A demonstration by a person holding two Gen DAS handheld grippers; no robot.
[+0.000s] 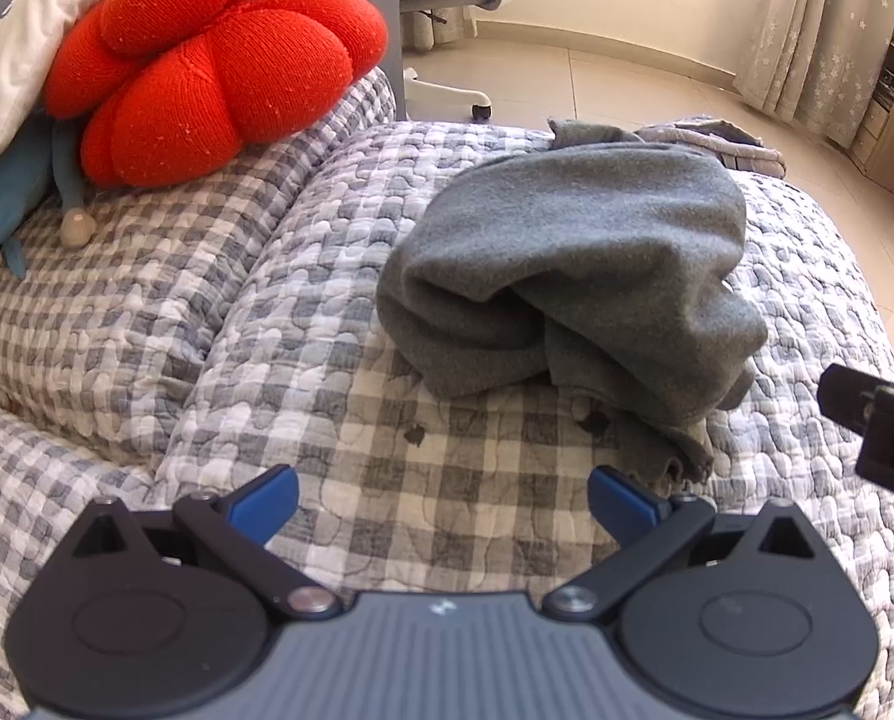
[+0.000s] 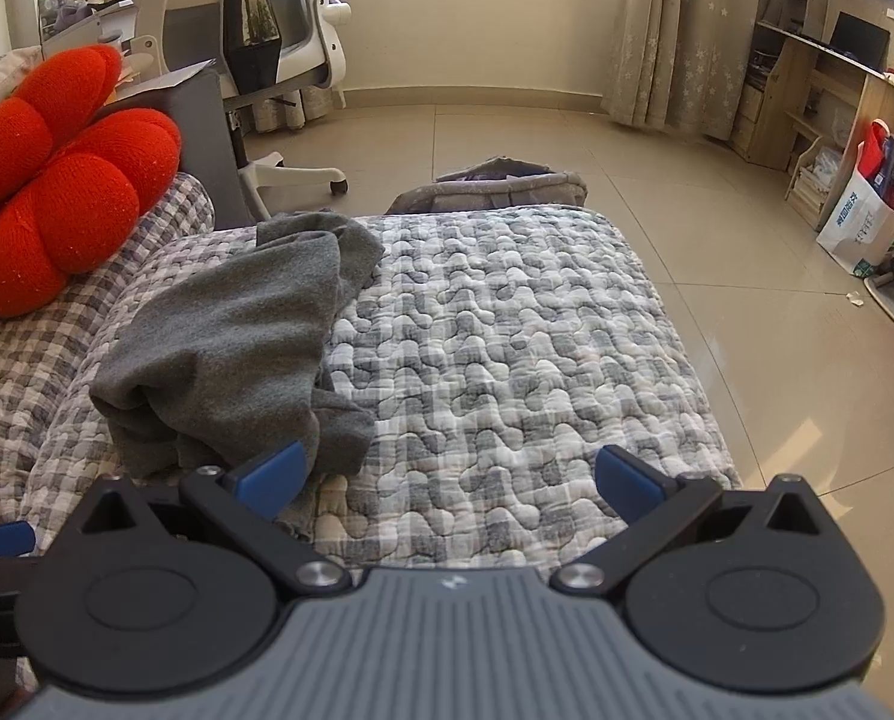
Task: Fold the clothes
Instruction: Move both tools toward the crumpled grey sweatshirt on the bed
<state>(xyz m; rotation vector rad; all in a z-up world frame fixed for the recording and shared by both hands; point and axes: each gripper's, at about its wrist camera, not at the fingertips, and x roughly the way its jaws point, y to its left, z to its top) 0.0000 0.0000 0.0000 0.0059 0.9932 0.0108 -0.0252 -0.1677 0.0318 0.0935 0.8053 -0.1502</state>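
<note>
A crumpled grey garment [image 1: 573,276] lies in a heap on the checked quilt [image 1: 267,324]. My left gripper [image 1: 444,501] hovers just short of its near edge, open, blue fingers wide apart with nothing between them. In the right wrist view the same garment [image 2: 231,348] lies to the left on the quilt [image 2: 507,324]. My right gripper [image 2: 450,480] is open over bare quilt, its left fingertip [image 2: 273,474] close to the garment's near corner. Part of the right gripper [image 1: 879,420] shows at the right edge of the left wrist view.
A red knotted cushion [image 1: 207,60] and a blue plush toy [image 1: 3,204] rest at the left on the pillow area. More folded grey fabric [image 2: 507,186] lies at the bed's far end. Beyond are an office chair [image 2: 255,30], tiled floor, curtains and a wooden desk [image 2: 837,90].
</note>
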